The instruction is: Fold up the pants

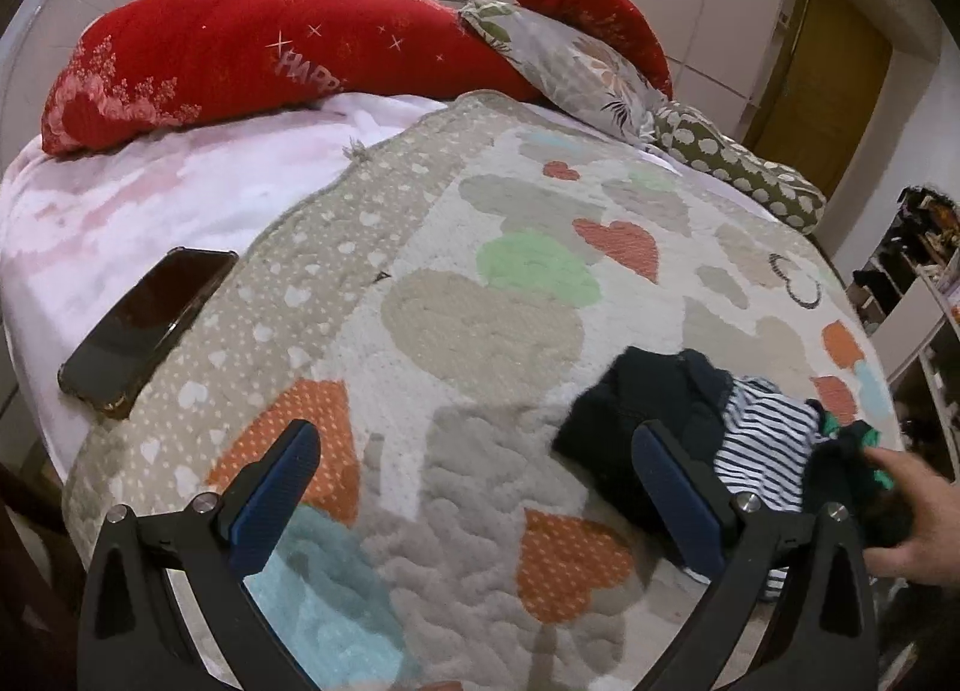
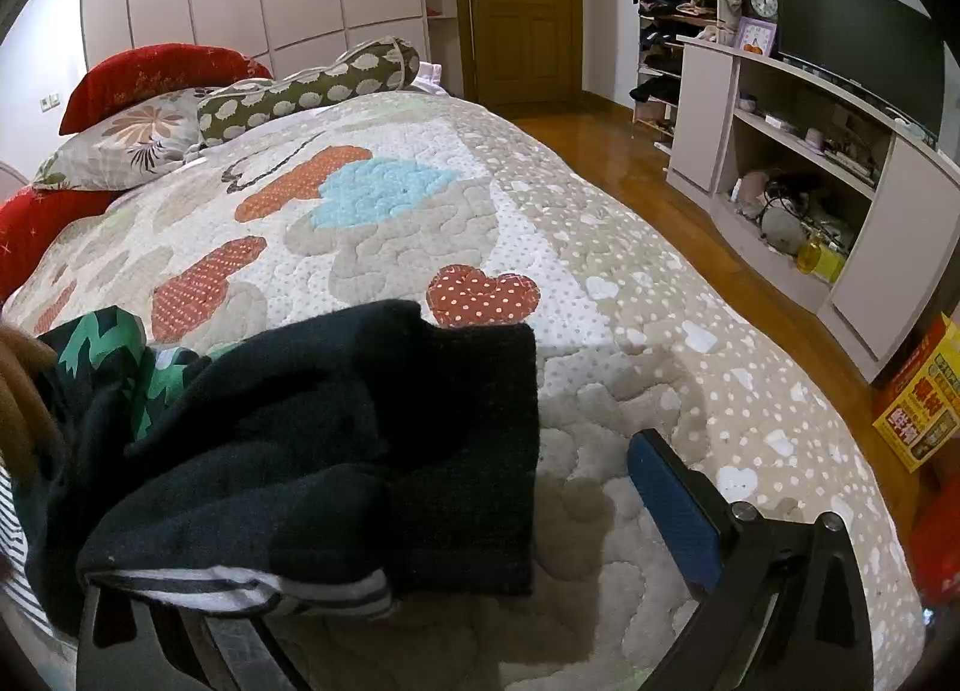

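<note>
A heap of clothes lies on the heart-patterned quilt [image 1: 480, 295]: dark navy pants [image 1: 636, 415], a navy-and-white striped piece [image 1: 762, 439] and a green-patterned piece [image 1: 870, 439]. My left gripper [image 1: 480, 451] is open and empty, hovering over the quilt just left of the heap. A bare hand [image 1: 918, 511] touches the heap's right side. In the right wrist view the dark pants [image 2: 336, 427] drape over my right gripper's left finger, which is hidden. My right gripper [image 2: 474, 487] is open; its right finger [image 2: 672, 499] shows, clear of the cloth.
A black phone [image 1: 144, 325] lies on the pink sheet at the left. Red pillows [image 1: 240, 49], a floral pillow [image 1: 576, 67] and a bolster [image 2: 312, 85] lie at the bed head. A shelf unit [image 2: 810, 181] with a TV and a yellow box [image 2: 918, 403] stand right of the bed.
</note>
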Demonstrator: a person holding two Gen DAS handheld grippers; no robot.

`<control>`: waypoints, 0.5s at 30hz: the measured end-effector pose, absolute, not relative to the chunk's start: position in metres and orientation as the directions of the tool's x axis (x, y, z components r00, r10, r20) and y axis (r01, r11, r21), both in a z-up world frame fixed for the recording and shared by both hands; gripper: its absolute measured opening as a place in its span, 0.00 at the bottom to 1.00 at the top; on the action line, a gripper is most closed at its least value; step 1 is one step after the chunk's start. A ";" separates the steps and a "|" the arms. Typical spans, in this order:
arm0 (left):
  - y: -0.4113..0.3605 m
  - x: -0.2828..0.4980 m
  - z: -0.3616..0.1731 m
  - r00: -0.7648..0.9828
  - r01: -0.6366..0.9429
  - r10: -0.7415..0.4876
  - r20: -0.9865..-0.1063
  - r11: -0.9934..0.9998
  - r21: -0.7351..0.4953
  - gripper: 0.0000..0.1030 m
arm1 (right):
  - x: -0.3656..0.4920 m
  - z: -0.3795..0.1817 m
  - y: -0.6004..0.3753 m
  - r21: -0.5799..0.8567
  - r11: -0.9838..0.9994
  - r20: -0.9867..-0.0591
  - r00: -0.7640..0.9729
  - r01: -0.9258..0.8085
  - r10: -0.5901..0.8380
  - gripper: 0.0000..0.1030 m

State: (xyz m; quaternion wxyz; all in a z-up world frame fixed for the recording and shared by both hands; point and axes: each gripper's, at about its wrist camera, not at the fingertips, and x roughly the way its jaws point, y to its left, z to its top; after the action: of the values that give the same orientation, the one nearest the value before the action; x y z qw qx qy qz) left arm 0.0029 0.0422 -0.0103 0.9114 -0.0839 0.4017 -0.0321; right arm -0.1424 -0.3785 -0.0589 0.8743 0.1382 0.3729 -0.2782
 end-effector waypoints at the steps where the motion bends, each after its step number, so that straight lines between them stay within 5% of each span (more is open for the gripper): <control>1: 0.040 0.000 -0.009 0.679 -0.003 -0.125 -0.723 0.985 -0.172 1.00 | -0.143 -0.059 -0.379 0.035 0.807 -0.729 0.568 0.590 -0.383 1.00; 15: 0.006 -0.018 0.002 0.684 0.080 -0.166 -0.710 0.985 -0.154 1.00 | -0.144 -0.059 -0.379 0.037 0.807 -0.728 0.568 0.590 -0.382 1.00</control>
State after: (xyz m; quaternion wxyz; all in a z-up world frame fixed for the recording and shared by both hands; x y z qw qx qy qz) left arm -0.0184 0.0057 0.0021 0.9159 -0.0553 0.3918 -0.0672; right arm -0.1438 -0.3792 -0.0587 0.8746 0.1392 0.3722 -0.2779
